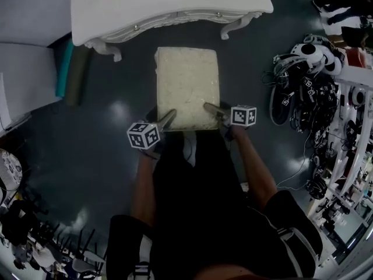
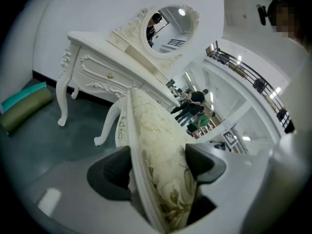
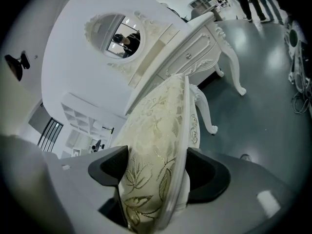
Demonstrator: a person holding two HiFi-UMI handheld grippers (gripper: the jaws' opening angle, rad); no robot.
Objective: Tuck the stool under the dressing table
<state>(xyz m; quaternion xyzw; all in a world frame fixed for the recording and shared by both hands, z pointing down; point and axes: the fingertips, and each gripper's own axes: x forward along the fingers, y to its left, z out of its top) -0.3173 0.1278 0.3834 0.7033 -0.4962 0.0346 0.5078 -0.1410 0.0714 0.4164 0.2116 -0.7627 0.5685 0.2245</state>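
Left hand-held gripper (image 2: 156, 168) clamps stool (image 1: 187, 86) — cream leaf-patterned cushion (white frame).

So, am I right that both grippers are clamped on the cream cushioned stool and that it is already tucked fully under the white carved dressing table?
Not quite: the left gripper and the right gripper are clamped on the cream cushioned stool, but the head view shows its whole cushion out in front of the white carved dressing table, not under it.

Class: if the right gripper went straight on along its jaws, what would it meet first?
The stool seat, which the right gripper holds clamped. Beyond it, probably the dressing table front.
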